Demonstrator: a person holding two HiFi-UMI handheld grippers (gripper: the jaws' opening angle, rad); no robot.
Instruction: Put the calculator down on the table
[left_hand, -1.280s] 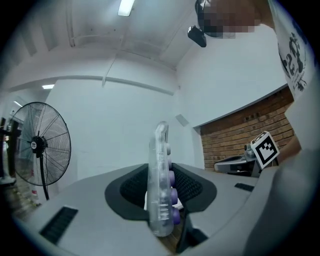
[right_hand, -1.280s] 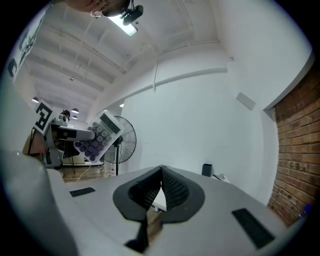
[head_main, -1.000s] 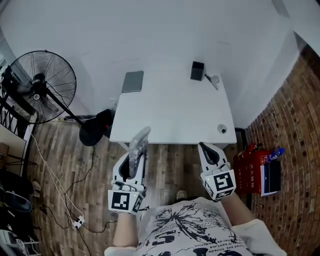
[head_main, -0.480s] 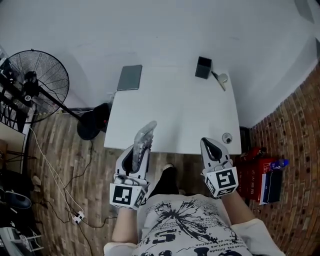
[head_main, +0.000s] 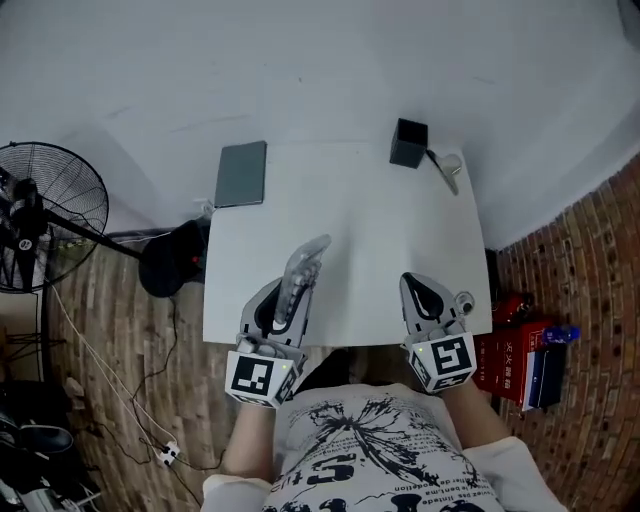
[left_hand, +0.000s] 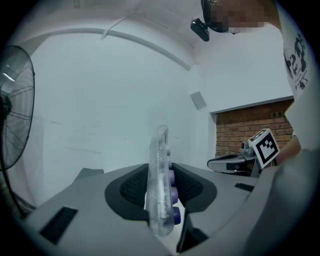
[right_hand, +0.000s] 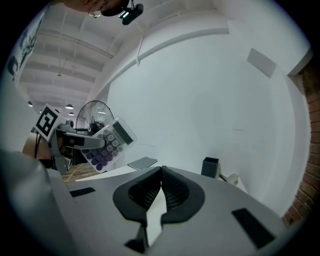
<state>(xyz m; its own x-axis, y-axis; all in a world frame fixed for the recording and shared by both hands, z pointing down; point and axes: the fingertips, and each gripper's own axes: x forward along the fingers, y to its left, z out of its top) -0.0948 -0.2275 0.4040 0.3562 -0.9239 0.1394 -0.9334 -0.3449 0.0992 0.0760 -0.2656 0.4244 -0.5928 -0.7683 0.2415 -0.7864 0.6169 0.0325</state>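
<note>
A clear-cased calculator (head_main: 298, 275) with purple keys stands on edge between the jaws of my left gripper (head_main: 282, 302), which is shut on it. In the left gripper view the calculator (left_hand: 161, 180) rises thin and upright from the jaws, its keys facing right. It hangs over the near left part of the white table (head_main: 350, 215). My right gripper (head_main: 421, 296) is shut and empty over the table's near right edge; its own view shows the jaws (right_hand: 161, 187) touching, with the calculator (right_hand: 107, 144) off to the left.
A grey notebook (head_main: 241, 173) lies at the table's far left corner. A black pen holder (head_main: 407, 142) and a small desk lamp (head_main: 447, 168) sit at the far right. A standing fan (head_main: 35, 215) is on the floor to the left, a red box (head_main: 510, 345) to the right.
Both grippers have moved forward from in front of the table to over its near edge. The calculator has travelled with the left gripper and is still held.
</note>
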